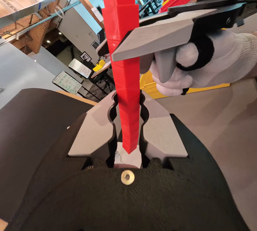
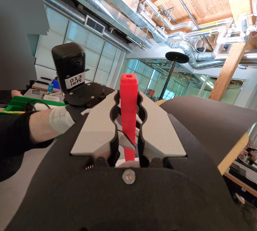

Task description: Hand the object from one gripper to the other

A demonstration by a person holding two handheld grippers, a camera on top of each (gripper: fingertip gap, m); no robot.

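Around the upright red bar (image 1: 127, 71), both the left gripper (image 1: 128, 96) and right gripper (image 2: 128, 96) hold narrow jaws, so an early release risks dropping it.

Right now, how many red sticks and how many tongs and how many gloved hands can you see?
Red stick: 1
Tongs: 2, the left tongs and the right tongs, both closed on the stick
White-gloved hands: 2, one holding the right tongs, one by the left tongs
Total: 5
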